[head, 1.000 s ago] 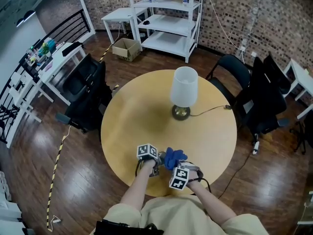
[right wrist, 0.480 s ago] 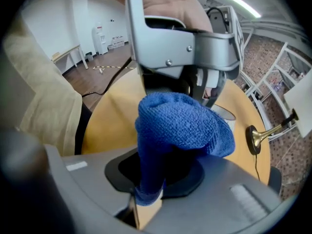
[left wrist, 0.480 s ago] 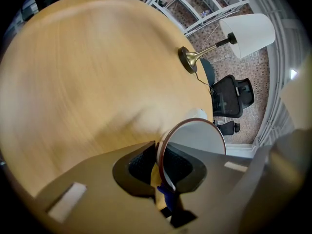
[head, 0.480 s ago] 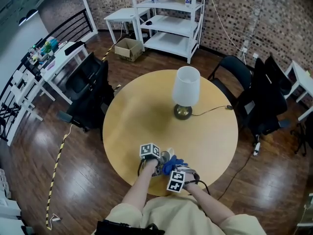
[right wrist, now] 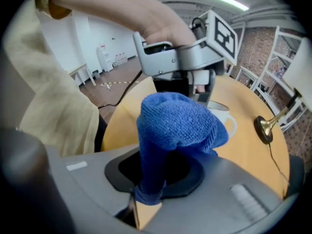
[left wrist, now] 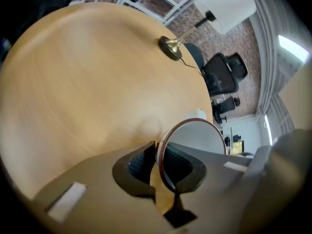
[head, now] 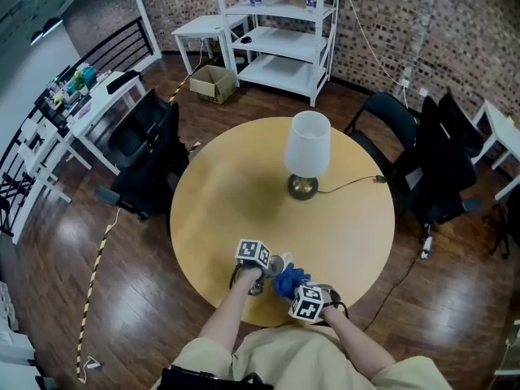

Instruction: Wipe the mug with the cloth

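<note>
The white mug point(head: 277, 264) with a dark rim is lifted just over the near edge of the round table point(head: 227, 193). My left gripper point(head: 266, 268) is shut on the mug's wall. In the left gripper view the rim point(left wrist: 193, 147) runs between the jaws of the left gripper point(left wrist: 157, 164). My right gripper point(head: 297, 291) is shut on a blue cloth point(head: 291, 283). In the right gripper view the bunched cloth point(right wrist: 178, 123) sticks up from the right gripper point(right wrist: 146, 191) and sits right against the mug point(right wrist: 225, 120), hiding most of it.
A lamp point(head: 306, 149) with a white shade and brass base stands at the table's far side, its cord trailing right. Black office chairs point(head: 426, 165) and another chair point(head: 142, 149) ring the table. White shelving point(head: 280, 35) stands further back.
Both grippers have drifted toward the near table edge with mug and cloth. The right gripper has shifted slightly right, with the cloth staying beside the mug.
</note>
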Action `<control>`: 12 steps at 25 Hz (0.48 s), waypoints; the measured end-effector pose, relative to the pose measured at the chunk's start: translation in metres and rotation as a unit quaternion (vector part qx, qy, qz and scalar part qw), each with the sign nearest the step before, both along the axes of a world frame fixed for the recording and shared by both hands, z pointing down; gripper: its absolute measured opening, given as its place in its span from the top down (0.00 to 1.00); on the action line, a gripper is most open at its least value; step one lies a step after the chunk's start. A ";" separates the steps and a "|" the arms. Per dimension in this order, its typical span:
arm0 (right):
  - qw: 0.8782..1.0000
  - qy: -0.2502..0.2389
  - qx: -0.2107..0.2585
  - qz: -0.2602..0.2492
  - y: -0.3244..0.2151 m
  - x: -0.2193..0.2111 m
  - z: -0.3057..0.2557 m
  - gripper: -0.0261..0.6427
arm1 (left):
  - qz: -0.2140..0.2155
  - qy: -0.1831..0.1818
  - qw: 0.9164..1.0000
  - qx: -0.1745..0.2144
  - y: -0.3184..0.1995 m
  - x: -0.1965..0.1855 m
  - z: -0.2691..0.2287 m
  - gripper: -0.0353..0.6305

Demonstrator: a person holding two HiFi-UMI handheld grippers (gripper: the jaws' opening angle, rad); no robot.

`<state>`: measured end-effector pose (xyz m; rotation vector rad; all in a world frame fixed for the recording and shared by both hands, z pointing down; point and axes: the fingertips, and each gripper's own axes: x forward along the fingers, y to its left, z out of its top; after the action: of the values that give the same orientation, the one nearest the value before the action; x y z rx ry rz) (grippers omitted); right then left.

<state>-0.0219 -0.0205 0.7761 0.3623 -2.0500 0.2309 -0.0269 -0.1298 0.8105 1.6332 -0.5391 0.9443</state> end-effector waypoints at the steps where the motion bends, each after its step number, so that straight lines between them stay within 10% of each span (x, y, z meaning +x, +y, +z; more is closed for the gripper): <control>1: 1.000 -0.017 -0.006 0.015 0.003 0.008 -0.006 0.84 | 0.045 -0.008 0.999 0.018 0.002 0.002 -0.001 0.91; 5: 0.992 -0.066 -0.008 0.107 -0.002 0.051 -0.027 0.84 | 0.242 -0.051 0.964 0.096 0.014 0.014 -0.008 0.91; 12: 0.969 -0.101 0.014 0.227 -0.017 0.109 -0.046 0.84 | 0.473 -0.096 0.854 0.193 0.032 0.031 -0.011 0.89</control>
<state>0.0875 -0.0379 0.7301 0.8568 -2.1473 0.5350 0.0040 -0.0974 0.7992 2.2317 0.0046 1.8220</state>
